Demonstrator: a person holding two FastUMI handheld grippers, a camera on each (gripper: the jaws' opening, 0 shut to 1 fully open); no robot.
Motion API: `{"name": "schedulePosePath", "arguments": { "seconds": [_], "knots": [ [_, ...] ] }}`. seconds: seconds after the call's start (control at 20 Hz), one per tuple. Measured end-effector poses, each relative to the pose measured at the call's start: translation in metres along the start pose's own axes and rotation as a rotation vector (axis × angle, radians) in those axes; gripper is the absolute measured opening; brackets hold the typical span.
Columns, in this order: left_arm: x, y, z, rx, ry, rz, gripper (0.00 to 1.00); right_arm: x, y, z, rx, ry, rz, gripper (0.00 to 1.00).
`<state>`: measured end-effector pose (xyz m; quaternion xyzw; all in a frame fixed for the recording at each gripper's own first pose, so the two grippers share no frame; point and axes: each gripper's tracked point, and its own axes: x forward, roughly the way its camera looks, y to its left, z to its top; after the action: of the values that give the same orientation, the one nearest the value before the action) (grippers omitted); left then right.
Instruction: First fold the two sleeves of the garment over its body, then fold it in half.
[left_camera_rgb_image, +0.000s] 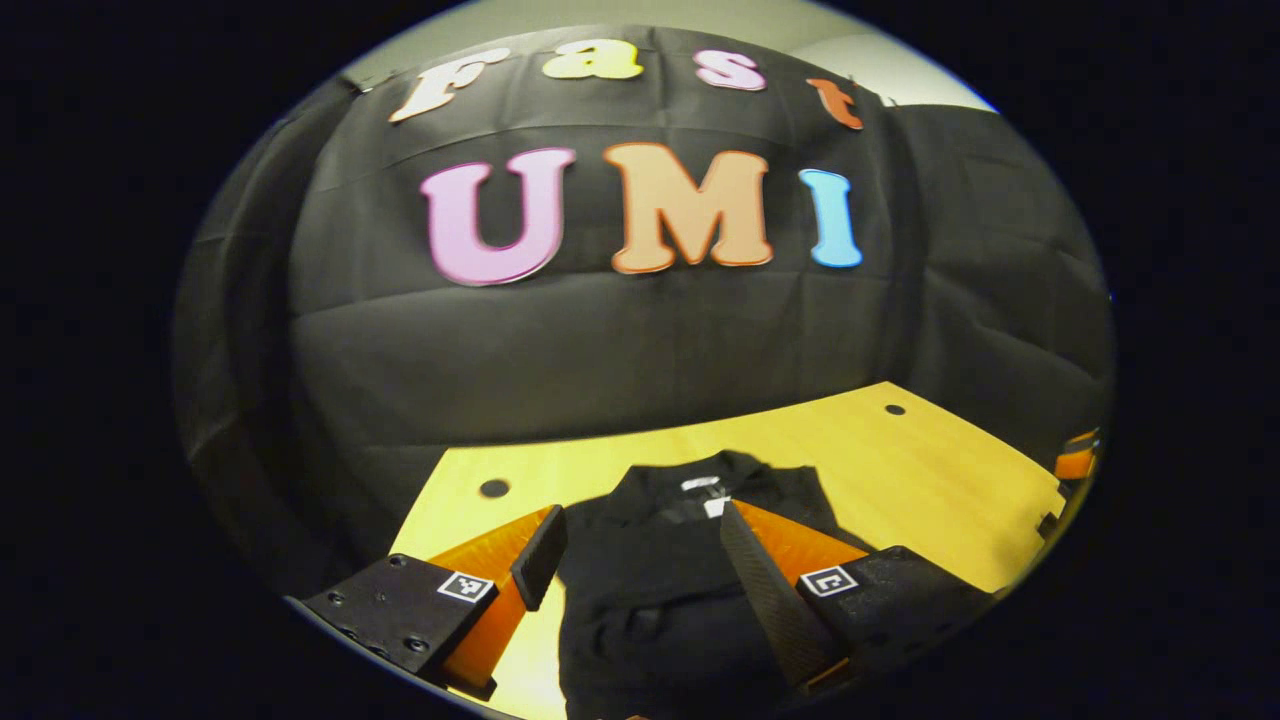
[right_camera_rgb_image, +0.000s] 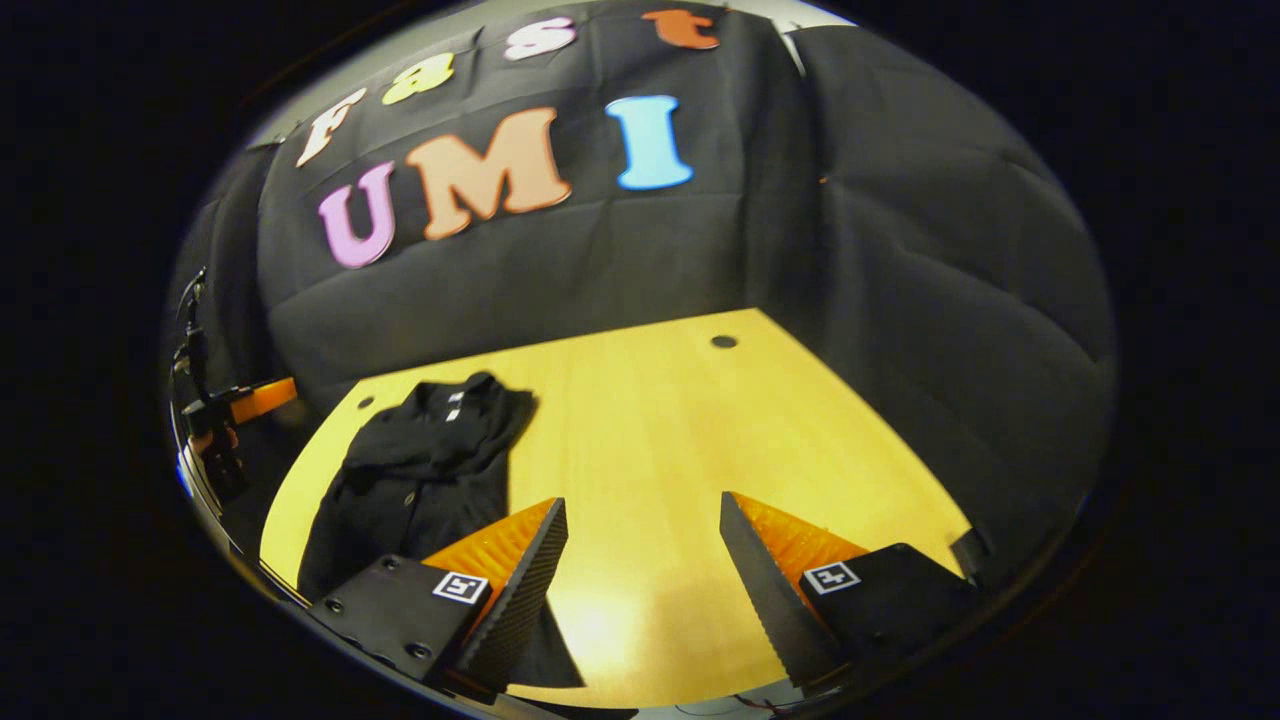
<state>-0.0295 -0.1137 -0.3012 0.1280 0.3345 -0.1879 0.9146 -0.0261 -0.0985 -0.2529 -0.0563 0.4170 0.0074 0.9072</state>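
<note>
Black cloth of the garment lies low in the left gripper view, collar toward the far wall, flat on the yellow tabletop. I hold my left gripper above its body, jaws spread wide and empty, probably lined up for a sleeve edge. In the right gripper view the garment sits lower left; my right gripper, jaws also wide and empty, hangs over bare wood, with open room at centre and right.

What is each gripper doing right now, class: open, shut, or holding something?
Left gripper: open, hovering over the black garment, holding nothing.
Right gripper: open, above the bare wooden table beside the garment, holding nothing.
</note>
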Motion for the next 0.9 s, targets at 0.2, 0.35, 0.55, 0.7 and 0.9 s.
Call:
{"name": "schedulePosePath", "arguments": {
  "seconds": [0.2,0.35,0.55,0.7,0.9],
  "knots": [
    [-0.053,0.025,-0.081,-0.079,0.138,0.097,0.95,0.017,0.052,-0.065,-0.113,0.12,0.079,0.94],
    [-0.089,0.019,-0.13,-0.16,0.236,0.127,0.96,0.019,0.075,-0.11,-0.214,0.21,0.114,0.99],
    [-0.12,0.008,-0.195,-0.135,0.4,0.141,0.96,0.024,0.086,-0.148,-0.295,0.297,0.122,0.99],
    [-0.136,-0.005,-0.235,-0.138,0.525,0.132,0.96,0.024,0.084,-0.169,-0.323,0.357,0.123,0.95],
    [-0.15,-0.007,-0.277,-0.191,0.661,0.182,0.95,0.021,0.08,-0.177,-0.339,0.367,0.114,0.99]
  ]
}}
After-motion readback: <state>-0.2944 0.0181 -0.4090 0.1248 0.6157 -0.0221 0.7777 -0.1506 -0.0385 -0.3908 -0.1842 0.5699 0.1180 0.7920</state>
